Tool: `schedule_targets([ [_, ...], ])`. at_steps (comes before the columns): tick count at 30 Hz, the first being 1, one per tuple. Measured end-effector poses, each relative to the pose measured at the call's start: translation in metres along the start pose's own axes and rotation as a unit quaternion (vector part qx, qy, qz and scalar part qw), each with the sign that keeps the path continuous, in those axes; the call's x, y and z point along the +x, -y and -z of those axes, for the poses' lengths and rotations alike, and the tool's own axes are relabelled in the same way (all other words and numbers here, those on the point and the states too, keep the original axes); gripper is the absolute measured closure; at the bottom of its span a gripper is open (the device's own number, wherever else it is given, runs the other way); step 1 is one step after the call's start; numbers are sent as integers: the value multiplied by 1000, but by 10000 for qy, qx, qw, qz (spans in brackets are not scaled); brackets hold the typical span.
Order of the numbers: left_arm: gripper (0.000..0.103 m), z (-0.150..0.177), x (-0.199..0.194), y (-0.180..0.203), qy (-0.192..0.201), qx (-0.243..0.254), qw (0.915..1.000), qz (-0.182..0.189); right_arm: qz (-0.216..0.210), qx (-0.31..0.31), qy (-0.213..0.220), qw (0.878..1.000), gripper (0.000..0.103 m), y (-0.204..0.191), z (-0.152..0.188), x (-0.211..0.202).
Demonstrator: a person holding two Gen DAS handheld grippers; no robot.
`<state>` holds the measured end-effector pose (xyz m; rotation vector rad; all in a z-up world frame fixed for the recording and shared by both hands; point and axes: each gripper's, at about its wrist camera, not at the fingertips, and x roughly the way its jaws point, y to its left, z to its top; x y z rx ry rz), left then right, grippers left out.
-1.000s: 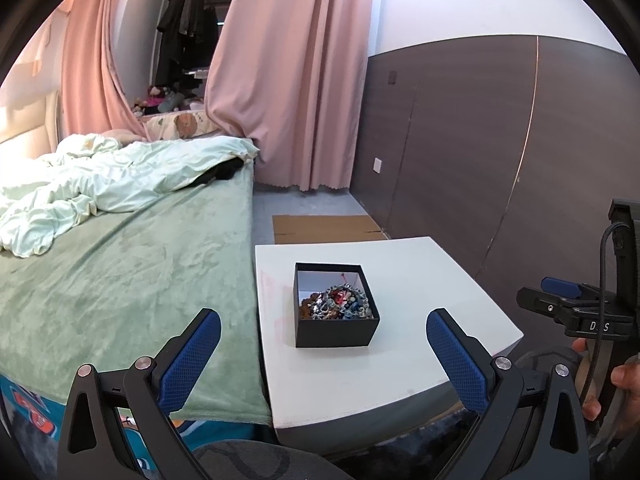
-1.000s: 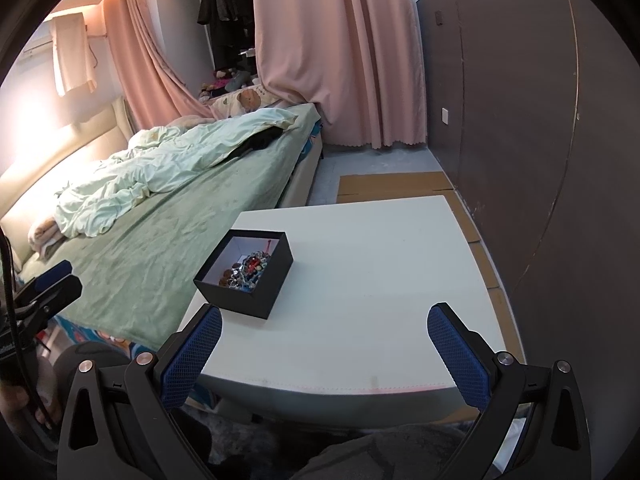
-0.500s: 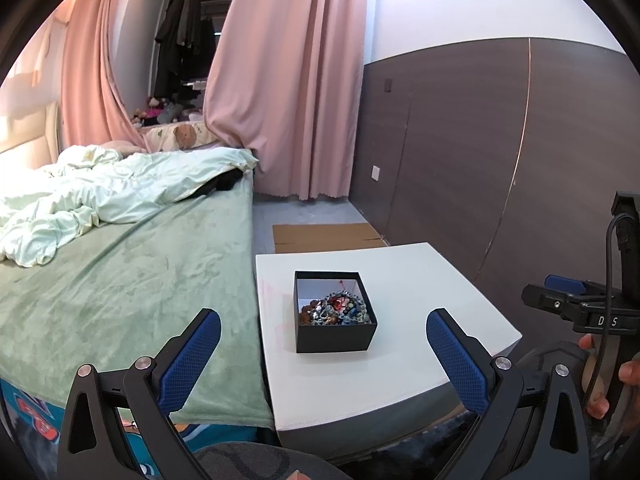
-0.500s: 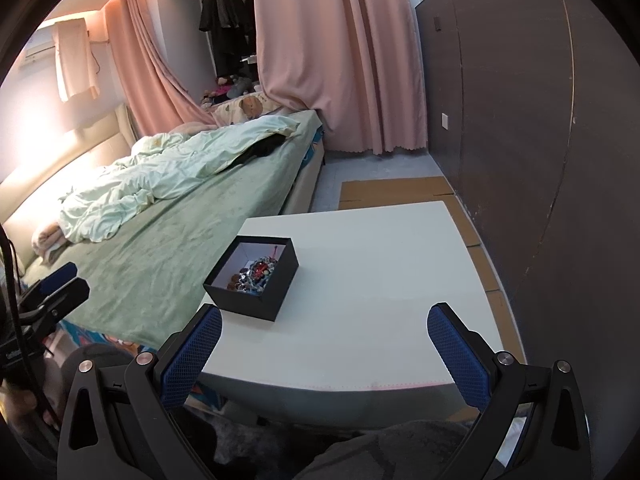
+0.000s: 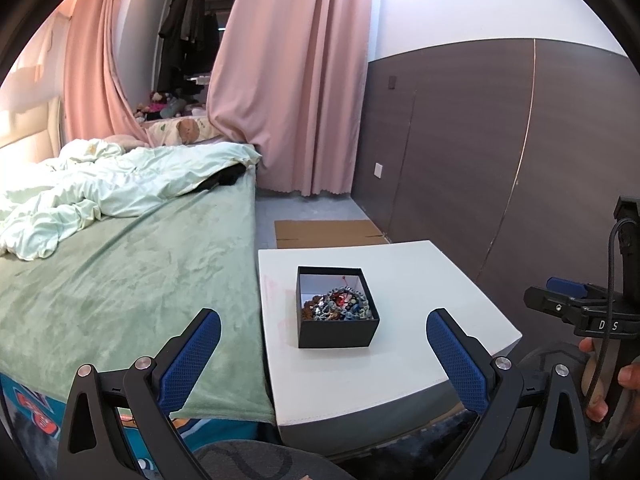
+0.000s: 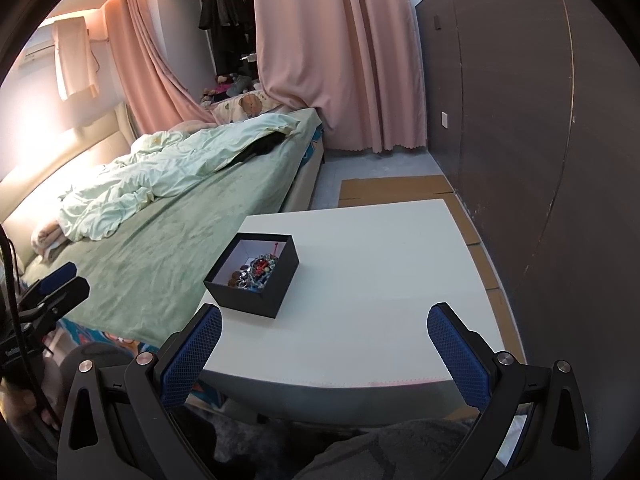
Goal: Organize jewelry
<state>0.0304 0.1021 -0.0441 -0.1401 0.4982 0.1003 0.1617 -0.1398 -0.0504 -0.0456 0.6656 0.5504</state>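
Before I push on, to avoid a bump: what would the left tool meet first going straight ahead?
Probably the black box of jewelry on the white table; it sits centred between the open left tool fingers. Depth is unclear.

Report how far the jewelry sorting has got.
Done: nothing visible; all the jewelry sits heaped in the black box on the white table. In hand: nothing; the left tongs and right tongs are open and short of the box. Left: the whole sort.
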Motion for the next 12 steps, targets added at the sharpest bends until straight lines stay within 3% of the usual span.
schedule_targets([
  [12, 0, 0, 8, 2, -143, 53, 9999, -34, -58, 101, -59, 9999, 0, 2, 2, 6],
])
